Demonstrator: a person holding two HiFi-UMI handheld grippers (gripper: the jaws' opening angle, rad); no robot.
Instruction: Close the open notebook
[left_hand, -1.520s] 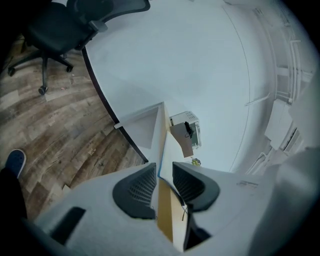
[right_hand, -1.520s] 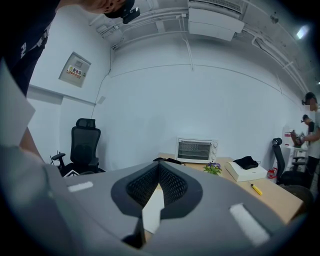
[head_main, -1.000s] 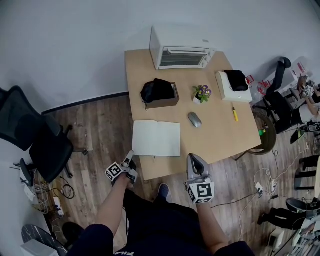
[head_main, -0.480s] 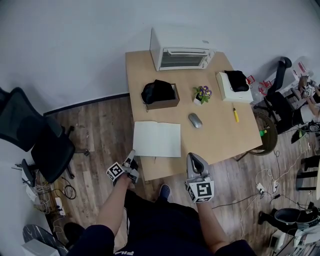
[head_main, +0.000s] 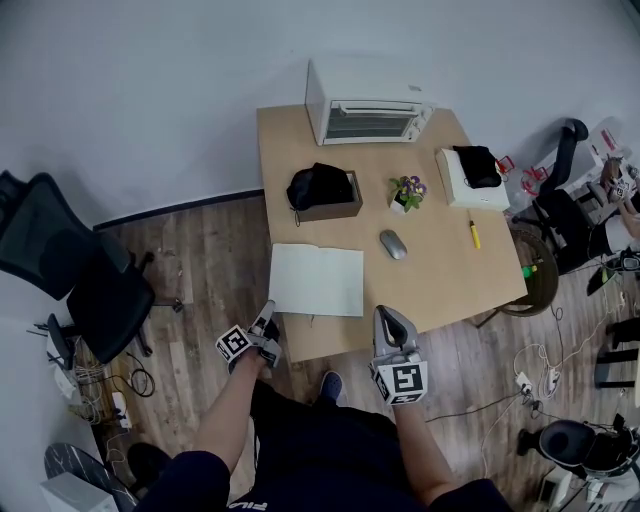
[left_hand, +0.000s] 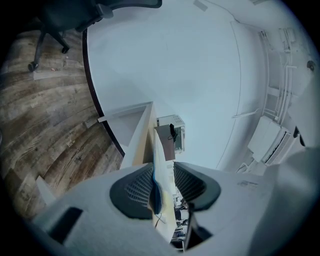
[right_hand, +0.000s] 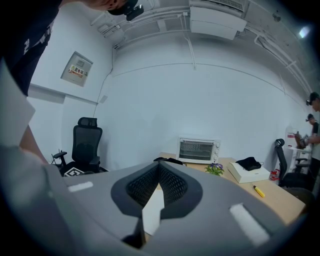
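Note:
The open notebook (head_main: 316, 280) lies flat, white pages up, at the near left of the wooden table (head_main: 450, 270). My left gripper (head_main: 268, 320) is at its near left corner, turned on its side. In the left gripper view the notebook's edge (left_hand: 156, 170) stands between the jaws of the left gripper (left_hand: 164, 186). It rests against one pad, with a gap to the other. My right gripper (head_main: 386, 316) hovers at the table's front edge, right of the notebook. In the right gripper view the right gripper (right_hand: 159, 172) has its tips meeting and holds nothing.
Behind the notebook stand a brown box with a black bag (head_main: 322, 188), a small potted plant (head_main: 404, 190), a grey mouse (head_main: 393, 244) and a white toaster oven (head_main: 368, 105). A yellow marker (head_main: 474, 233) and a white box (head_main: 475, 175) lie at the right. A black office chair (head_main: 70, 280) stands left.
My left gripper has crept up toward the notebook's near left corner. The right gripper has kept still.

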